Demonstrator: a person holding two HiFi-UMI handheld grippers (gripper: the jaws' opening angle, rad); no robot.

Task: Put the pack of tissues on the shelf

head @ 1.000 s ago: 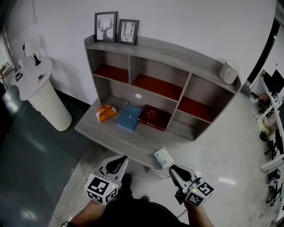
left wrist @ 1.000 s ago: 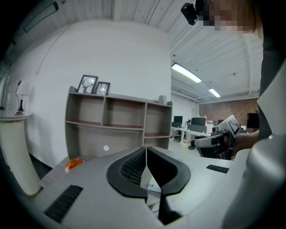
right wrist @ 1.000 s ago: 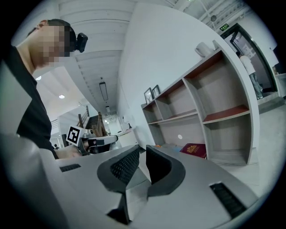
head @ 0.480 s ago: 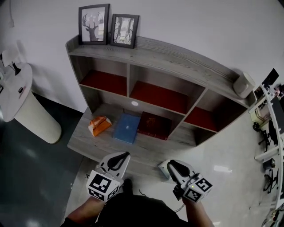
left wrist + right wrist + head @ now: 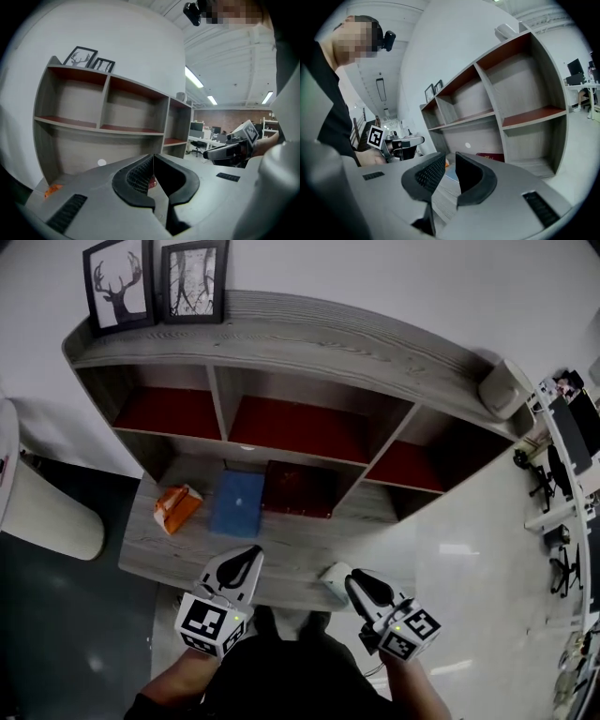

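Though print on the red book (image 5: pixel 491 157) blurs, left claw (image 5: pixel 251 554) and right claw (image 5: pixel 355 579) are clenched.

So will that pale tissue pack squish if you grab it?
Probably: the small pale tissue pack looks soft-wrapped, so it should squash. It's small, so likely light. It lies by the grey wooden shelf's front edge, so a push might slide it off.

Two frames (image 5: pixel 120 284) (image 5: pixel 193 280), two books (image 5: pixel 236 503) (image 5: pixel 300 488), two grippers (image 5: pixel 250 553) (image 5: pixel 352 578).
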